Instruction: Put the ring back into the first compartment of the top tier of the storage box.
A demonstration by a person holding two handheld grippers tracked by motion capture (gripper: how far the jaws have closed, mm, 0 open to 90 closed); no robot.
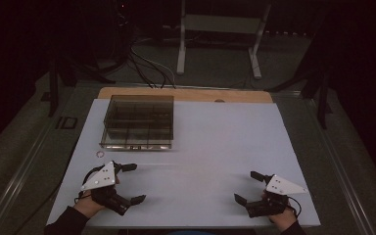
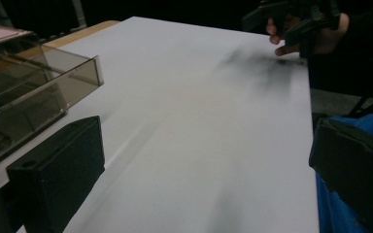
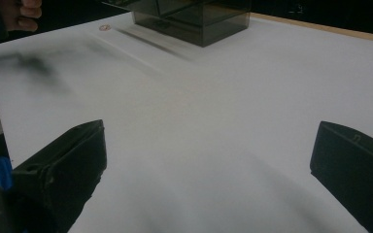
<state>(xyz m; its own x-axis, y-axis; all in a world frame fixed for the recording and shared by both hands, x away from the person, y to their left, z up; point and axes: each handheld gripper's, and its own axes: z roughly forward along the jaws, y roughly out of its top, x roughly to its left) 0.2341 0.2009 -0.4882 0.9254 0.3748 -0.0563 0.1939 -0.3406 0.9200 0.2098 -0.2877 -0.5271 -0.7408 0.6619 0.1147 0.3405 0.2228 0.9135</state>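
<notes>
Both claws are resting low near the near edge of the desk point(image 1: 215, 142), each one spread wide and gripping nothing: the left claw point(image 1: 133, 183) is sitting toward the near left corner, the right claw point(image 1: 247, 187) toward the near right corner. The smoked clear compartment box point(image 1: 138, 122) is standing toward the far left of the desk, and a small ring point(image 1: 99, 154) is lying flat on the white surface just in front of the box's near left corner, close to the left claw. The work probably begins with that ring. Since it is thin and flat, the left claw should be coming down steeply, straddling it with both tips touching the desk, closing slowly so it is not skidding away.
</notes>
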